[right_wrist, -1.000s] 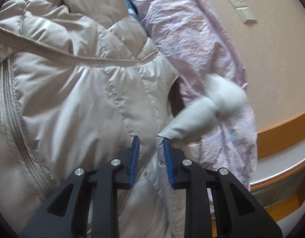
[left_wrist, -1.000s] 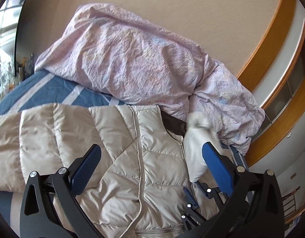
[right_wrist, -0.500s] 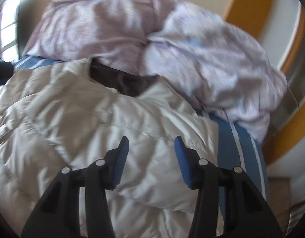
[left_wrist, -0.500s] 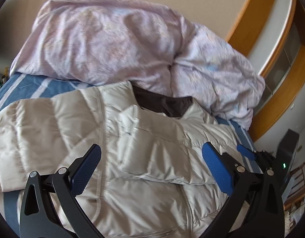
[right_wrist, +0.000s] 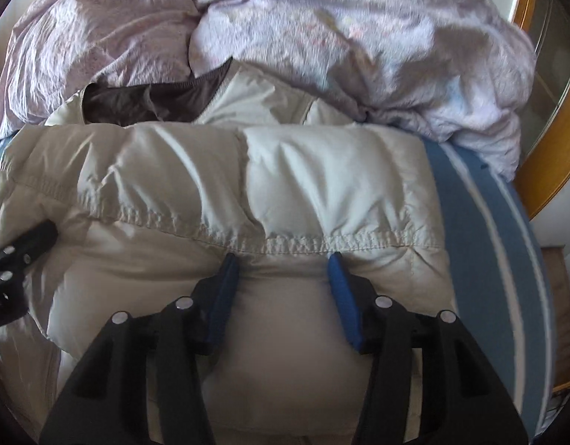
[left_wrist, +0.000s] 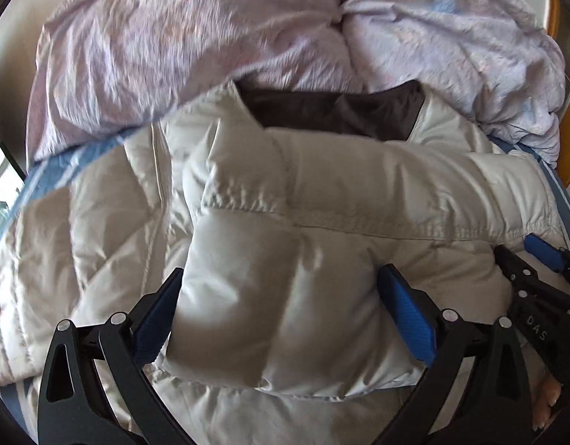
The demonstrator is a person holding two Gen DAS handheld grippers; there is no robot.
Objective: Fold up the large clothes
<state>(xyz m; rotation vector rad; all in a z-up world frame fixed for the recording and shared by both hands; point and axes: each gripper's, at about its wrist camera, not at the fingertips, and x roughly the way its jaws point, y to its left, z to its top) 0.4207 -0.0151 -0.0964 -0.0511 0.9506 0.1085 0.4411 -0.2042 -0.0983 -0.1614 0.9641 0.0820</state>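
A beige puffer jacket lies spread on the bed, its dark brown lining showing at the collar. One sleeve is folded across the chest. My left gripper is open wide and pushed down over the sleeve's end, which bulges between its fingers. The same jacket fills the right wrist view. My right gripper sits just below the sleeve's stitched seam. Its jaws are opening, and puffy jacket cloth swells between them without being pinched. One of its blue fingers shows at the right edge of the left wrist view.
A crumpled lilac duvet is heaped behind the jacket. The blue striped sheet shows to the right, ending at a wooden frame. A person's fingertips appear at the lower right.
The right gripper carried the sleeve across the jacket, let it go and widened its jaws. Both grippers dropped closer to the jacket. The sleeve now lies flat across the chest.
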